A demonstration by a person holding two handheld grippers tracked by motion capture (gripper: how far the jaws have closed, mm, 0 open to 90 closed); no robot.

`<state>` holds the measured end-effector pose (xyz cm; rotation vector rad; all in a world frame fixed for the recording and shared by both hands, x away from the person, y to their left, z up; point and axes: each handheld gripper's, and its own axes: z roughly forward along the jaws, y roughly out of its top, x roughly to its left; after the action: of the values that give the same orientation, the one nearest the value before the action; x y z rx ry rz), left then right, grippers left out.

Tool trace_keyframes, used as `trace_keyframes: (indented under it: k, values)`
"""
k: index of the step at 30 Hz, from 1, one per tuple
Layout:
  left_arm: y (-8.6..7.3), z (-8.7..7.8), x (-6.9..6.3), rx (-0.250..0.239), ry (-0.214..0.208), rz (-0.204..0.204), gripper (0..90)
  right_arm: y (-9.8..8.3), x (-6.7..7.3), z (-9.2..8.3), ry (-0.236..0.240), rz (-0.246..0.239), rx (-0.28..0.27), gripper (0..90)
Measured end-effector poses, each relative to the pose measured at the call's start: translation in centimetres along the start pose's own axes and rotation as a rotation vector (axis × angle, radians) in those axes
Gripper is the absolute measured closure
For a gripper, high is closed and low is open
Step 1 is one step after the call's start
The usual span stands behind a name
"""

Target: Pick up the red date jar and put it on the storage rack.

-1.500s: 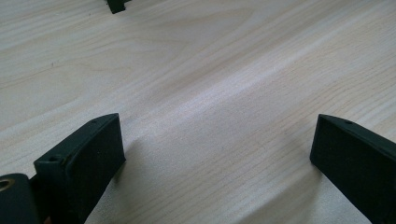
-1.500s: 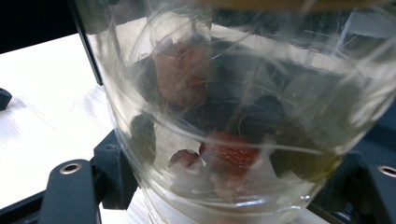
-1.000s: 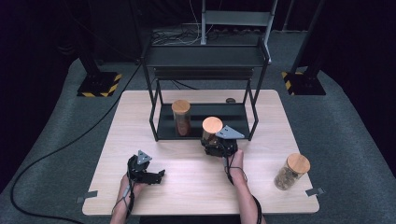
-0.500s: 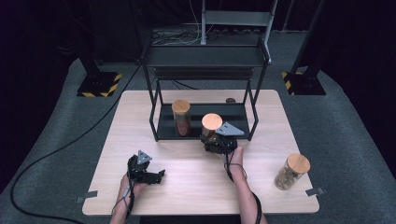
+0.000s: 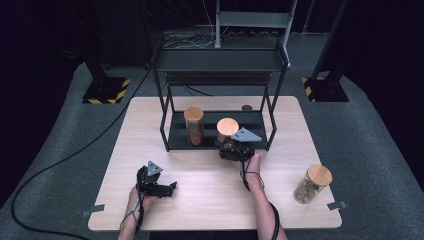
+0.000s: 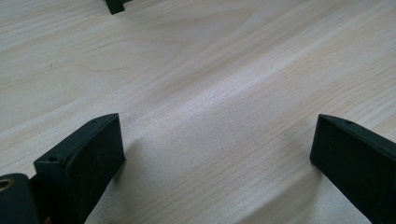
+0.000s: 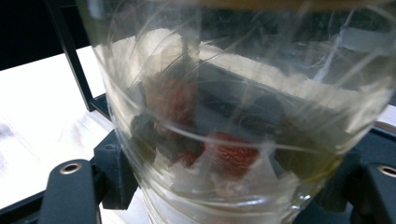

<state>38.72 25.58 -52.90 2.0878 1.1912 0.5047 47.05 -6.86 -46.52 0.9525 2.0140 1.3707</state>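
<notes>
The right tool (image 5: 231, 146) pinched a jar (image 5: 227, 133) at its lower glass wall; in the right gripper view the jar (image 7: 243, 116) sat between the two jaws, with dark and red pieces at its bottom. The jar with its round wooden lid was at the front edge of the rack's (image 5: 220, 132) lower shelf, right of centre, and whether its base touched the shelf could not be told. The left tool (image 5: 170, 188) rested low over the bench (image 5: 210, 200) near its front left, jaws spread with nothing between them; in the left gripper view only bare wood (image 6: 210, 107) lay between them.

Against the frame a second before, the right tool and its jar had shifted slightly toward the rack, from just in front of the shelf edge to the edge itself. The left tool was in the same place, and the other two jars had not moved.

There were three jars, each with a wooden lid: the one pinched, a second (image 5: 194, 125) upright on the lower shelf left of it, and a third (image 5: 312, 183) on the bench near the front right corner, well apart from the rack. There were two tools, one rack and one bench.
</notes>
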Motion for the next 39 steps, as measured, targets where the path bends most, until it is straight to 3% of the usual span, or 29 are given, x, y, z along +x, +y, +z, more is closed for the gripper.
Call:
trace_keyframes:
  k: [39]
  values:
    - [0.0,0.0,0.0,-0.001,0.0,-0.001,2.3,1.8,-1.3,2.2,-0.03,-0.008,0.011,24.6]
